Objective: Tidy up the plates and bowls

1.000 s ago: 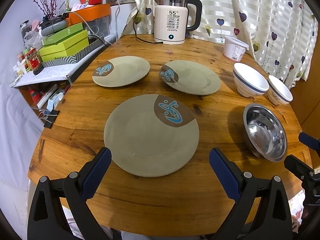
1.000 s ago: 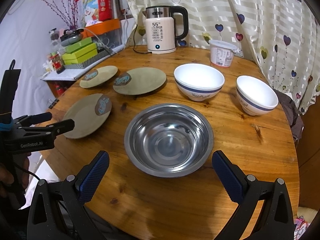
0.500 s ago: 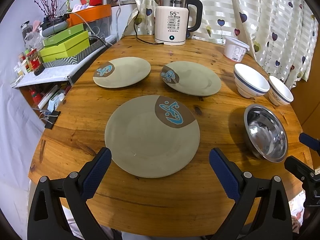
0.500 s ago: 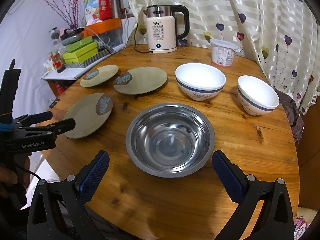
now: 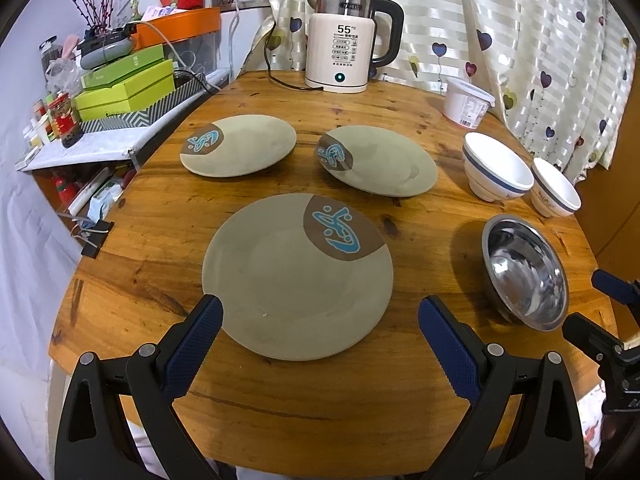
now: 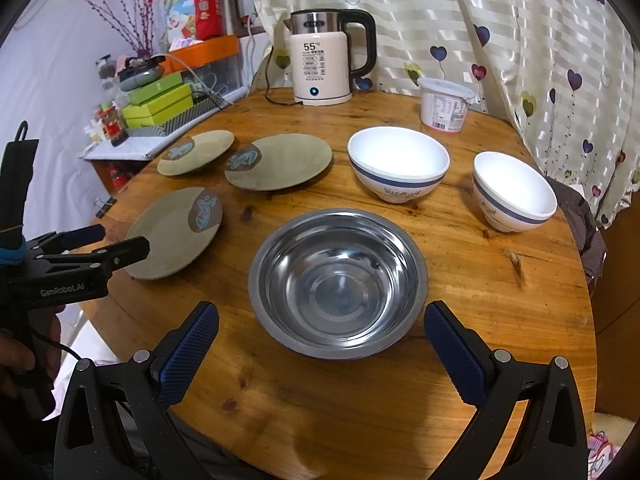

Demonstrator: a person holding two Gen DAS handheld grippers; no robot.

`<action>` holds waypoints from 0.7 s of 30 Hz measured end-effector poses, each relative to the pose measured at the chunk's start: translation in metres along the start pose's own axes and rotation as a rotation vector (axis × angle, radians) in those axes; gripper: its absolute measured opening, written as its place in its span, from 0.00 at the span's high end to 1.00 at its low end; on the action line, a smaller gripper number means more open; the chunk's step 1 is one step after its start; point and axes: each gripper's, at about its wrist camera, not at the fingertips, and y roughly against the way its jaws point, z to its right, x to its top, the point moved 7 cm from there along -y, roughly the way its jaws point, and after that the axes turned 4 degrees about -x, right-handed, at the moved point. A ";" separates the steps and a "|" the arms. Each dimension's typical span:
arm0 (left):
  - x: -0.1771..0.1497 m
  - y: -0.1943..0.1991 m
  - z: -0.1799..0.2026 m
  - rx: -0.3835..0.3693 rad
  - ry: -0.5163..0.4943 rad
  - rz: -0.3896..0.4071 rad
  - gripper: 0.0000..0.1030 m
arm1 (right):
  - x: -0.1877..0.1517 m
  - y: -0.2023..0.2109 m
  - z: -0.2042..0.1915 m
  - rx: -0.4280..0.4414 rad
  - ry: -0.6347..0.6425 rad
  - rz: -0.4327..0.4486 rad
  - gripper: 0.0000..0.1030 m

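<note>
The left gripper [image 5: 320, 320] gaped wide, empty, before the nearest round beige plate [image 5: 296, 276]. The right gripper [image 6: 322, 326] stood equally wide, empty, before the round steel bowl [image 6: 338, 282]

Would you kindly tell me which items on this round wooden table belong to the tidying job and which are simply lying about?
Belonging to the job:
- three beige round plates with blue motifs
- two white ceramic bowls with blue bands
- stainless steel bowl

Just lying about:
- cream electric kettle
- white lidded plastic tub
- green boxes
</note>
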 end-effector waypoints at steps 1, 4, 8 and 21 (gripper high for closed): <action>0.000 0.000 0.000 0.000 0.000 0.002 0.04 | 0.001 0.000 0.000 -0.001 -0.002 -0.003 0.00; 0.001 0.000 0.000 -0.002 -0.003 0.007 0.04 | 0.004 0.000 0.003 -0.005 -0.003 -0.005 0.00; 0.003 0.000 -0.001 -0.011 0.006 0.012 0.04 | 0.007 0.000 0.001 -0.007 0.003 -0.002 0.00; 0.011 -0.004 -0.024 -0.031 0.069 0.018 0.04 | 0.026 -0.008 -0.009 0.006 0.029 -0.002 0.01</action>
